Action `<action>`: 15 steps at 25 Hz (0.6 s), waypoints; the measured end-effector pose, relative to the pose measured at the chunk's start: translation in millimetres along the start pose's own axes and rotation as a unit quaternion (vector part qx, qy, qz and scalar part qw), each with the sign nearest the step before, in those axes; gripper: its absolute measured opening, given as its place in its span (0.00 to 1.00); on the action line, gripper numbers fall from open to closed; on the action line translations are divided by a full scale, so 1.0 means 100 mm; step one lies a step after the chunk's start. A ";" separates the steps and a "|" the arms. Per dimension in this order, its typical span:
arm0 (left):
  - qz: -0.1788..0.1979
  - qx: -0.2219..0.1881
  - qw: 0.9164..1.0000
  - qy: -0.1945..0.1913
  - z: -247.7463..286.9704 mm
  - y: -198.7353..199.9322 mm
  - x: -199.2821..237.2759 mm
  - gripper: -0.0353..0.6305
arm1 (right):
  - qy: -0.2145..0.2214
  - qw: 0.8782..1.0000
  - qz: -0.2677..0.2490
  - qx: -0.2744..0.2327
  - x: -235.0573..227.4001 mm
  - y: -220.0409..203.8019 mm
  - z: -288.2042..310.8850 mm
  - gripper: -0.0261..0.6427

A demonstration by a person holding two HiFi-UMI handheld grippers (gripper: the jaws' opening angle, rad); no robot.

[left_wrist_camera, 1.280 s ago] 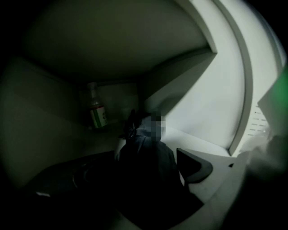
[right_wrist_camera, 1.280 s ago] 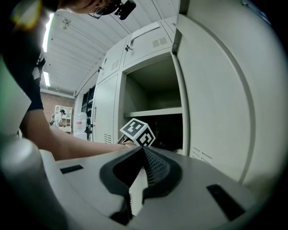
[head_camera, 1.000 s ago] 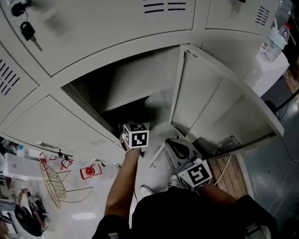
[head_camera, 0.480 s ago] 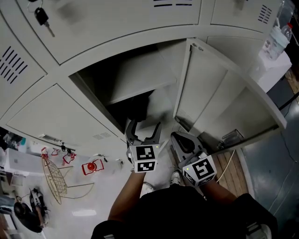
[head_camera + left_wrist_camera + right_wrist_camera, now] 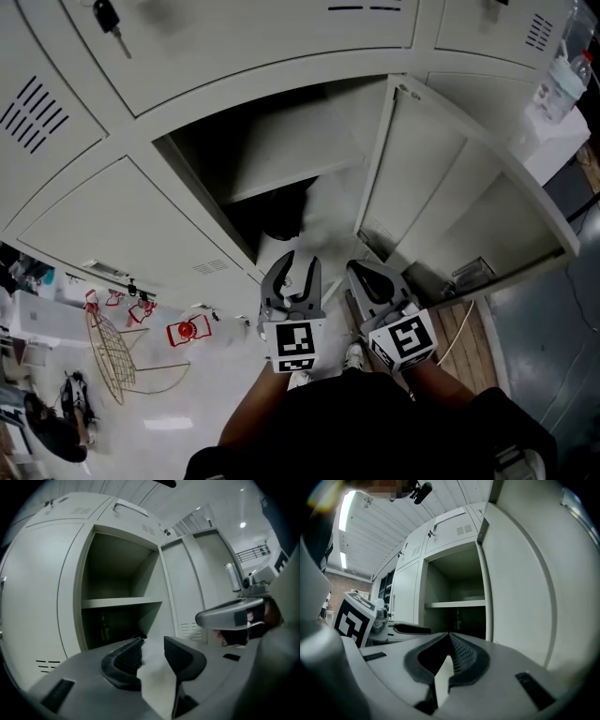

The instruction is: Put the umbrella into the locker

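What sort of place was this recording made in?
Probably a locker room or staff storage area. A bank of grey metal lockers fills the view, one door stands open on a shelf, and a key hangs from another lock.

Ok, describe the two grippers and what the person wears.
The left gripper and right gripper are grey plastic, each with a white cube bearing black square markers. Their jaws have black ribbed pads. The person wears a black top. The left jaws, empty, have just been closing.
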State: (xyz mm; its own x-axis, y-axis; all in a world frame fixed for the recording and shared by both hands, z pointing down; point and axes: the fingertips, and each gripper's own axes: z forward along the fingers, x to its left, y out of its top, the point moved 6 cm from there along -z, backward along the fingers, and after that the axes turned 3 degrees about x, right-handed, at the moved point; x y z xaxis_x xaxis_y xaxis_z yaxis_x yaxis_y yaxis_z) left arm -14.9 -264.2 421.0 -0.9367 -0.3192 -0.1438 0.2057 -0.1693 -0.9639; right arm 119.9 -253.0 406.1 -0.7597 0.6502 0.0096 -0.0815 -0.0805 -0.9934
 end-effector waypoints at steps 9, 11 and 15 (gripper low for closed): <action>0.000 -0.049 0.999 0.024 -0.28 0.17 0.03 0.05 | 0.010 1.000 0.000 -0.007 0.08 0.04 0.09 0.04; -0.005 -0.051 0.998 0.024 -0.34 0.18 0.06 0.05 | 0.017 1.000 -0.002 -0.008 0.11 0.07 0.11 0.04; -0.026 -0.038 0.999 0.014 -0.45 0.13 0.10 0.05 | 0.024 0.999 -0.019 -0.022 0.17 0.16 0.10 0.04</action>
State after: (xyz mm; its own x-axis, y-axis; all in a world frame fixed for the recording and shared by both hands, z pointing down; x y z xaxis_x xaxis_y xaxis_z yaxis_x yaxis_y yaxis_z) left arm -34.4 -227.6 396.6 -0.9531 -0.2860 -0.0989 0.1359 -0.1126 -0.9843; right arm 99.1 -251.0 391.9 -0.7246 0.6879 0.0427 -0.0802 -0.0227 -0.9965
